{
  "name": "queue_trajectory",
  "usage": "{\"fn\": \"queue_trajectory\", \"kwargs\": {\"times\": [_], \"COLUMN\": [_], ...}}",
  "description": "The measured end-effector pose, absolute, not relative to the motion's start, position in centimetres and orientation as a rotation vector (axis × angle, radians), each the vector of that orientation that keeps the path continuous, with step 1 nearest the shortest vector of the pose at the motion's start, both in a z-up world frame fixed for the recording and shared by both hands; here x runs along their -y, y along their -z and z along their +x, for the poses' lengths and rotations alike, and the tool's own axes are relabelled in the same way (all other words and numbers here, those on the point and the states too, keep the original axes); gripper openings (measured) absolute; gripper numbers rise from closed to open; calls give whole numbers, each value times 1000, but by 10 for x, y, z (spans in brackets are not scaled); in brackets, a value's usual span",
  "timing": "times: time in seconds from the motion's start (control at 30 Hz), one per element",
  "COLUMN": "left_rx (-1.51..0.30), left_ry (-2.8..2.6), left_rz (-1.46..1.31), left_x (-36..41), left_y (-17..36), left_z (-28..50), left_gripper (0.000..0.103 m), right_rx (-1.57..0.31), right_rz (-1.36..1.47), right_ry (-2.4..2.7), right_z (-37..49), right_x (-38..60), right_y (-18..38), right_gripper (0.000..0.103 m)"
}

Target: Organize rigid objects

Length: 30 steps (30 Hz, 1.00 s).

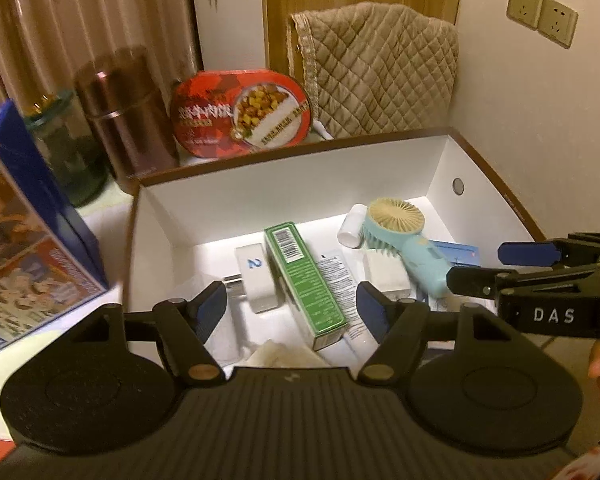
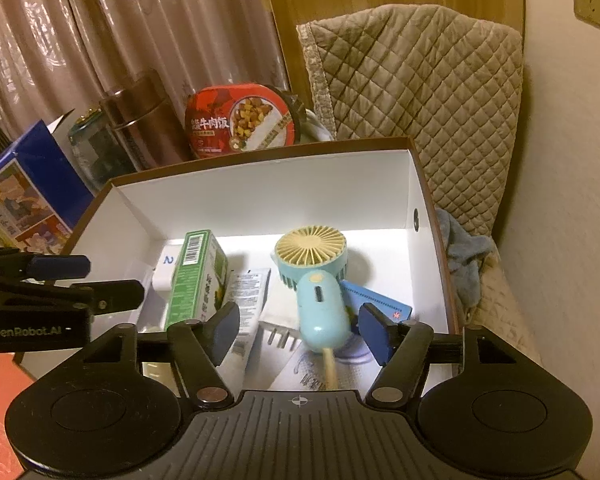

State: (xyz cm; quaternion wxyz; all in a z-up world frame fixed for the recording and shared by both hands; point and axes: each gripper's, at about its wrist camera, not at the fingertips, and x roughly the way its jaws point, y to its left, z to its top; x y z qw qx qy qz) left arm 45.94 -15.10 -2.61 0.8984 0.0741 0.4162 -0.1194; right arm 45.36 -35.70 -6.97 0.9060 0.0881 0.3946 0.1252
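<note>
A white-lined box with a brown rim holds a green carton, a white adapter marked 2, a white tube, a white plug, a small white bottle, a blue card and a light blue handheld fan. My left gripper hovers open and empty over the box's near left part. My right gripper is open above the fan's handle; the fan lies in the box between its fingers.
Behind the box stand a brown metal canister, a red meal tin and a glass jar. A blue printed box stands left. A quilted cover lies at the back right by the wall.
</note>
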Motion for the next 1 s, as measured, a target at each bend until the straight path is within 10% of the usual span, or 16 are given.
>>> {"fn": "queue_trajectory", "kwargs": {"times": [1.0], "left_rx": [-827], "left_ry": [144], "left_rz": [32], "left_x": [35], "left_y": [-20], "left_z": [270], "left_gripper": [67], "right_rx": [-773], "right_rz": [175], "right_ry": [-290], "right_z": [286], "right_x": [284], "right_y": [23], "right_gripper": [68]}}
